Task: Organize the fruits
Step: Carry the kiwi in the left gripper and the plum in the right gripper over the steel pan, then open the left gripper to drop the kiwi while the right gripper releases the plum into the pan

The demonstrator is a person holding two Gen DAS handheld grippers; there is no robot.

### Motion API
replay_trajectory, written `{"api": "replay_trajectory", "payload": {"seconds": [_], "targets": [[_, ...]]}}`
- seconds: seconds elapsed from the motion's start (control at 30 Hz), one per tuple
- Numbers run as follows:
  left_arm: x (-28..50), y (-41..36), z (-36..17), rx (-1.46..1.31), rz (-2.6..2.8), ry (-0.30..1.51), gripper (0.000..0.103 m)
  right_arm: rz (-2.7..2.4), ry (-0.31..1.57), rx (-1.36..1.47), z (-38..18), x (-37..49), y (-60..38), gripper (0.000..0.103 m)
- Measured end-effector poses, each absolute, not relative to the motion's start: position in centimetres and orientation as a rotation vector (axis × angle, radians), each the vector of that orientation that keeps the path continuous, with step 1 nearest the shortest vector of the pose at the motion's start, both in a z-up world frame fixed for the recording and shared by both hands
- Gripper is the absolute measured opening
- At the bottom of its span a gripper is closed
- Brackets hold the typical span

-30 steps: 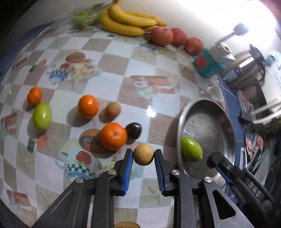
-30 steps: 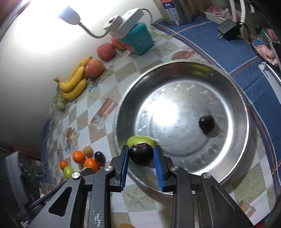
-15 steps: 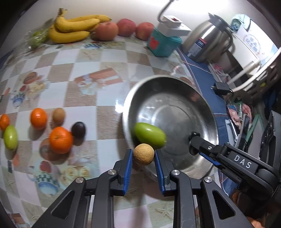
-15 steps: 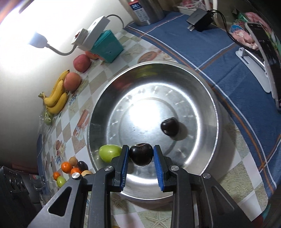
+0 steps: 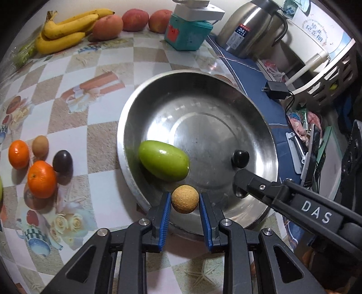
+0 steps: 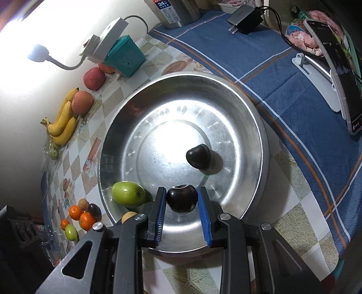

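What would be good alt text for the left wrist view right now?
The left hand-held gripper holds a small round tan fruit over the near rim of a steel bowl, which contains a green oval fruit and a dark plum. Left of the bowl, two oranges, a tan fruit and a dark fruit sit on the checkered tablecloth.

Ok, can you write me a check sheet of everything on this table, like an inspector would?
Surface: checkered picture tablecloth, blue striped cloth beside it.
Job's things: round steel basin holding an oval green fruit and a dark plum; oranges, a small brown fruit and a dark fruit wait on the tablecloth.
Clutter: bananas, red apples, teal box, steel kettle.
Grippers: left gripper shut on a round tan fruit; right gripper shut on a dark round fruit.
Cables: black charger with cord.
Surroundings: lit white wall.
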State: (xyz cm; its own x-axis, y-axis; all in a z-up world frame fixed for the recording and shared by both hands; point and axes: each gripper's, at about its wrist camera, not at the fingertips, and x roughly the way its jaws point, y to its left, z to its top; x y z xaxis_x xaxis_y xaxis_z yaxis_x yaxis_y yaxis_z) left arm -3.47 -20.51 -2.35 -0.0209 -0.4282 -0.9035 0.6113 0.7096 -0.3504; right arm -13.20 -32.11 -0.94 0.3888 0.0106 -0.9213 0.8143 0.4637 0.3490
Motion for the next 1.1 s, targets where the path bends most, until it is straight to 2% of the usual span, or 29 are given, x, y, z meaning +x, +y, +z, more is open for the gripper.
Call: {"api": "replay_trajectory", "payload": {"seconds": [0.73,1.1], "targets": [[-3.5,-20.7,-2.5,0.17,-0.831,1.354,0.03,-0.64,1.104,0.965,-1.9,-12.9,-32.0,0.03],[-3.7,-20.4,-1.7,0.165,-0.835,1.336,0.043,-0.643,1.092,0.961,-1.5,-12.9,-32.1,0.035]]}}
